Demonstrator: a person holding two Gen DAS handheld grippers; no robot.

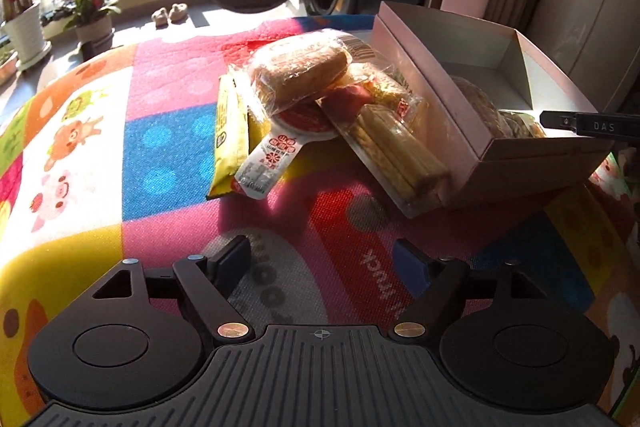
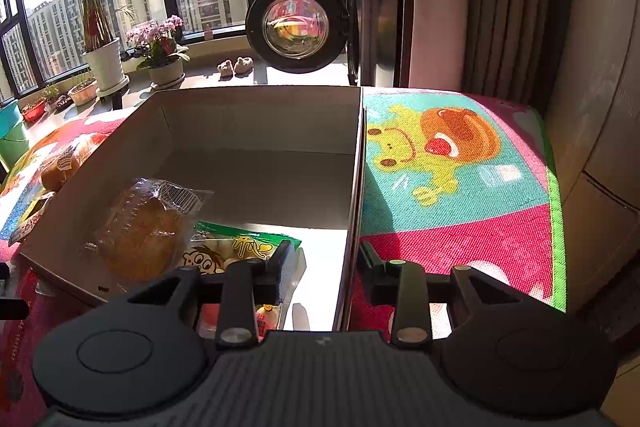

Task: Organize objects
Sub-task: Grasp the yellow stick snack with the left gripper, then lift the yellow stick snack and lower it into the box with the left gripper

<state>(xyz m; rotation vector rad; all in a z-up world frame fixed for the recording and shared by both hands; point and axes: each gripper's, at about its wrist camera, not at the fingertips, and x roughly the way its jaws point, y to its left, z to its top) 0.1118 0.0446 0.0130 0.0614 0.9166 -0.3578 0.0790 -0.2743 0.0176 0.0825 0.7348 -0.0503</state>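
A pile of wrapped snacks lies on the colourful mat: a wrapped bun on top, a yellow packet, a red-and-white jelly cup and a pack of yellow sticks. The open cardboard box stands right of the pile and touches it. Well short of the pile, my left gripper is open and empty. My right gripper straddles the right wall of the box, one finger inside, one outside, a gap showing. Inside lie a wrapped bun and a green cartoon packet.
A washing machine with its round door swung open stands behind the mat. Potted plants and flowers line the windowsill at the left. A curtain and cabinet close off the right side. Bare mat lies right of the box.
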